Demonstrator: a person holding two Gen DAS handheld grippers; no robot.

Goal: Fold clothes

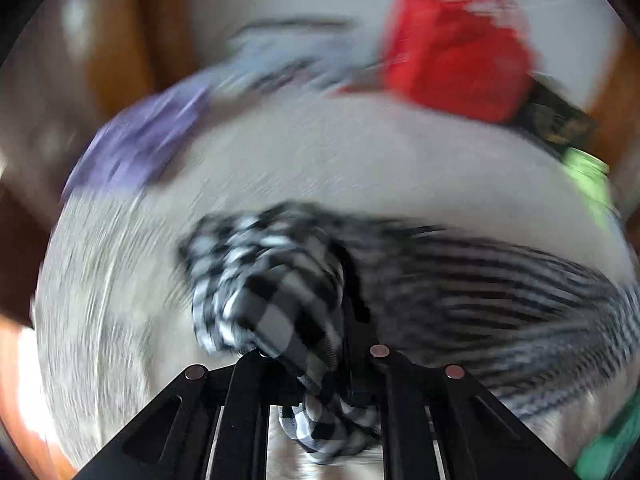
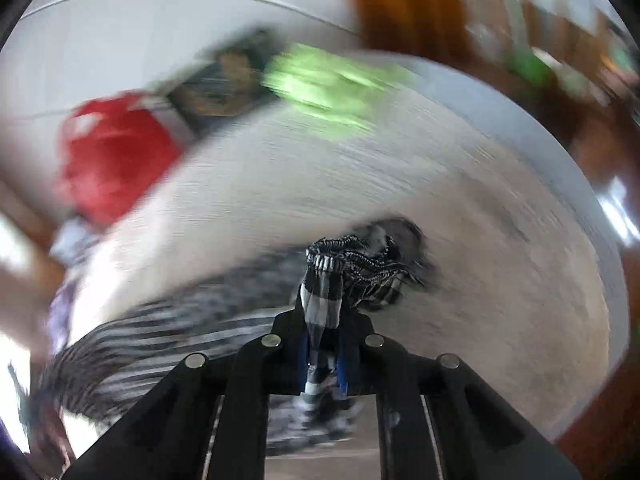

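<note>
**Checked cloth pinched at two ends, hanging slack between**

The left gripper (image 1: 316,360) is clamped on a bunched end of the black-and-white checked cloth (image 1: 272,292); the fabric wads up above the black fingers and a tail of it hangs down behind them. The right gripper (image 2: 322,344) is clamped on another end of the same cloth (image 2: 320,300), where a dark fringe spills over the fingertips. Between the two grips the cloth runs as a blurred striped band just over the pale table (image 1: 360,168).

Judging from how it crumples and sags, the cloth is light, soft and limp. It will not hold a shape, so a fold has to be laid down, not pushed. It looks woven and not slippery, but a bunched pinch can let layers creep out. Corners or a flat edge would give a cleaner fold than a wad; the fringe is a poor hold.

No container shows. At the table's far edge lie other garments: a red one (image 1: 456,48), a purple one (image 1: 136,140), a light green one (image 2: 328,80) and a dark patterned one (image 2: 228,80). Both views are heavily blurred.
</note>
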